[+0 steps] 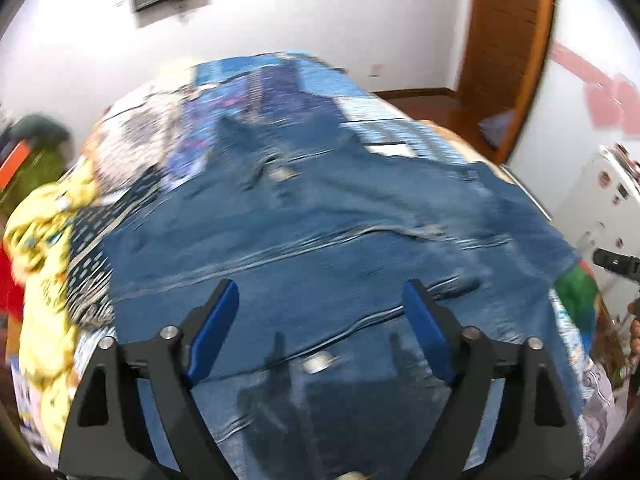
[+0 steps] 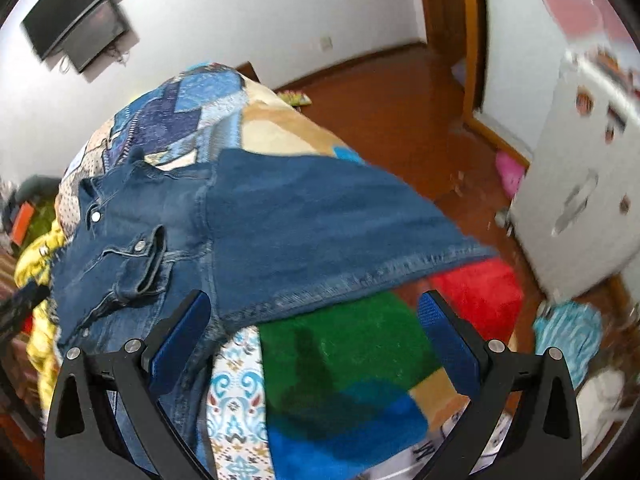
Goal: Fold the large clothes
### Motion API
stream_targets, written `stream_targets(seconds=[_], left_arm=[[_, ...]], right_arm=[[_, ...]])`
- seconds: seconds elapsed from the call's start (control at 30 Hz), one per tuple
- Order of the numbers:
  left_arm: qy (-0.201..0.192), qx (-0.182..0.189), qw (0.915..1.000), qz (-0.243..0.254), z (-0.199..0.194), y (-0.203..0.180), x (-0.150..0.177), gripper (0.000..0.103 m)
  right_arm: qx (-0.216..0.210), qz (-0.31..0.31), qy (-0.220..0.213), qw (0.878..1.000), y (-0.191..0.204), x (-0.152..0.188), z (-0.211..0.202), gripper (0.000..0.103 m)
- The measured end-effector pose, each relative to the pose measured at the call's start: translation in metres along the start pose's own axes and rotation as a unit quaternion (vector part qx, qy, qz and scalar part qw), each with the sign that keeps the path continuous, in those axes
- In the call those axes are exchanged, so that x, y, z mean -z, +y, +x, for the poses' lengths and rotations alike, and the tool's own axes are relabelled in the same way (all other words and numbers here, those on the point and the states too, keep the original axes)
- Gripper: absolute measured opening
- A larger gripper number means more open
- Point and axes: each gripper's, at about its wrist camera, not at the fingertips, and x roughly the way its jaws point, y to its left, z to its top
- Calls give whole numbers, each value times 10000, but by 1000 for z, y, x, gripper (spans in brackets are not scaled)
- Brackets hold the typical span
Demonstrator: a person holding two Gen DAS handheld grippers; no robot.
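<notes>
My left gripper (image 1: 320, 300) stands wide apart, its blue pads (image 1: 216, 332) clear of the cloth, with nothing between them; it hangs just over the denim jacket (image 1: 320, 216). My right gripper (image 2: 316, 316) is spread wide too and holds nothing; its left pad (image 2: 180, 340) hangs over the jacket's near edge, though whether it touches the denim I cannot tell, and its right pad (image 2: 448, 348) hangs over the bright patchwork cover beside the jacket.

The denim jacket (image 2: 280, 224) lies spread on the bed (image 2: 280, 128), over a quilt of blue patterned patches. From my left wrist the picture is smeared, but the jacket fills most of it, with seams running across and a metal button (image 1: 318, 364) just below the gripper. A crumpled yellow cloth (image 1: 44, 240) lies just beside the jacket on the left of that view.

My right wrist shows what the left does not: the jacket's collar with a snap (image 2: 96, 216), a buttoned chest pocket flap (image 2: 148, 256), and the hemmed edge (image 2: 360, 276) hanging over green (image 2: 340, 344) and red (image 2: 476, 296) patches of the cover. Well beyond the jacket it also shows the wooden floor (image 2: 380, 100), a dark screen (image 2: 80, 12) on the wall and a white cabinet (image 2: 580, 184).
</notes>
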Motion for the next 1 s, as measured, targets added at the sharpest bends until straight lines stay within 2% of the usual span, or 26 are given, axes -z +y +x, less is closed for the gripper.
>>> stream_targets(seconds=[0.07, 0.2, 0.33, 0.43, 0.53, 0.63, 0.73, 0.83, 0.87, 0.9, 1.0], left_arm=[[84, -154, 9996, -237, -1, 19, 12, 85], [283, -386, 9966, -666, 1, 41, 35, 85], [365, -670, 9915, -1058, 7, 56, 52, 85], [446, -718, 9891, -1205, 9, 62, 59, 85], [457, -715, 9875, -1326, 8, 65, 61, 85], [439, -679, 9862, -1443, 5, 69, 64, 85], [434, -690, 9859, -1461, 2, 70, 65, 85], [418, -753, 9858, -1440, -1, 72, 67, 85], [405, -755, 9859, -1438, -2, 72, 67, 85], [392, -751, 9860, -1438, -3, 73, 68, 85], [358, -775, 9862, -1417, -7, 74, 70, 85]], right_arm=[[-250, 322, 192, 9990, -15, 4, 10, 103], [-474, 648, 405, 9959, -31, 8, 28, 103], [-749, 721, 236, 9943, -38, -4, 34, 103], [-754, 812, 234, 9936, -45, -16, 46, 103], [-745, 1166, 340, 9898, -61, -27, 68, 95], [-621, 1313, 257, 9891, -70, -36, 79, 88], [-386, 1415, 167, 9890, -76, -45, 89, 72], [-257, 1746, 63, 9843, -86, -50, 91, 46], [-187, 1866, 16, 9823, -89, -52, 88, 31], [-156, 1920, -6, 9813, -91, -53, 86, 23], [-54, 1822, -143, 9831, -83, -57, 75, 15]])
